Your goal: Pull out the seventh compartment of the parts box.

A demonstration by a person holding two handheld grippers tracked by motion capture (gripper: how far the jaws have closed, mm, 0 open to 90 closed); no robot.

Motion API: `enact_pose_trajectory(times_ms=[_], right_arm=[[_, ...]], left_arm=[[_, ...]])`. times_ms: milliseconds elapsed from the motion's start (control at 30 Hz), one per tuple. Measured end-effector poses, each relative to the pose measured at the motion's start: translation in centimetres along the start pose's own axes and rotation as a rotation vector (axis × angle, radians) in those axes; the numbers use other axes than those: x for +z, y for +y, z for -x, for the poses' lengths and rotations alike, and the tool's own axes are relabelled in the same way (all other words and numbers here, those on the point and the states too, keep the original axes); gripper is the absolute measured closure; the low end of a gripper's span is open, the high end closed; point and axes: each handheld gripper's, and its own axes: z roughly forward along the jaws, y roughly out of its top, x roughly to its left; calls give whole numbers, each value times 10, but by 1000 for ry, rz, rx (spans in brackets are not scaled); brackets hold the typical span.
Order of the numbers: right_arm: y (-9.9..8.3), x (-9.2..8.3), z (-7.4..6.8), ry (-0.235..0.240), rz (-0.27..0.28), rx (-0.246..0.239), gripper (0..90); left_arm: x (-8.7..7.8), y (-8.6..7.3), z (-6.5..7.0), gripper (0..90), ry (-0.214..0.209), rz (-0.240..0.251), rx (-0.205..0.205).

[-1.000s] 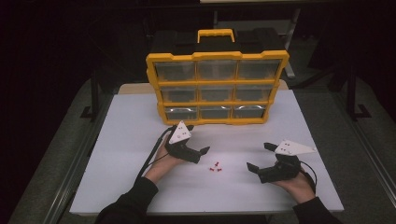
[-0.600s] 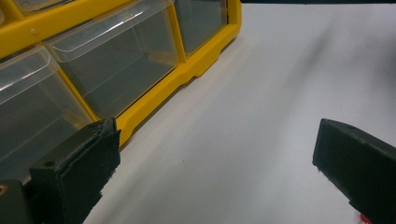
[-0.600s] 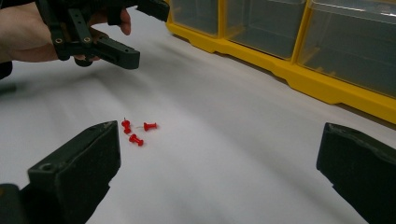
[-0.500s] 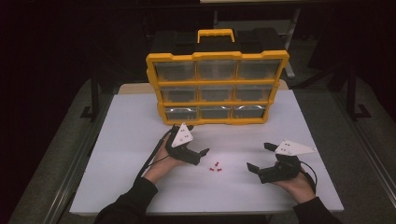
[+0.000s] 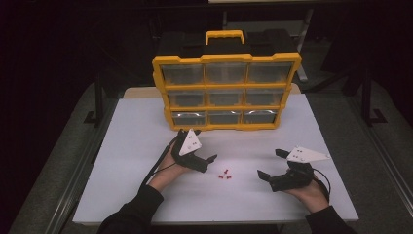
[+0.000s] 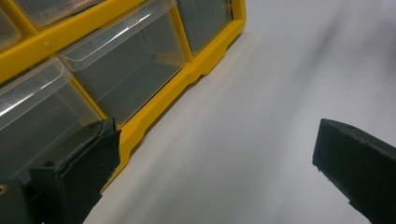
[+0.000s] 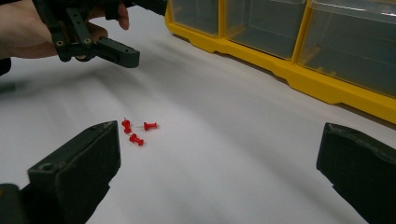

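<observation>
A yellow organizer (image 5: 226,108) with clear drawers stands upright at the back of the white table (image 5: 136,146). Three red pushpins (image 5: 225,175) lie loose on the table in front of it, between the two hands. My left gripper (image 5: 197,145) is held open just left of the pins, close to the bottom drawer row (image 6: 130,70); nothing sits between its jaws (image 6: 217,140). My right gripper (image 5: 271,164) stands open to the right of the pins, aimed at them. The pushpins (image 7: 136,139) lie just beyond its left jaw, and the gripper (image 7: 219,135) holds nothing.
The organizer's black carry case and yellow handle (image 5: 225,36) rise behind the drawers. In the right gripper view, one of the left gripper's fingers (image 7: 116,51) hangs above the table beyond the pins. Dark floor and metal frames surround the table.
The left gripper has shifted slightly down and to the right. The right gripper and the pushpins have stayed put.
</observation>
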Motion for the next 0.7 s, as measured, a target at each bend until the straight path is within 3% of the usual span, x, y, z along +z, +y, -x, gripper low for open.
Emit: enact_pose_trajectory(times_ms=[700], right_arm=[[0, 0, 0, 2, 6, -6, 0]], left_arm=[[-2, 4, 3, 2, 50, -12, 91]])
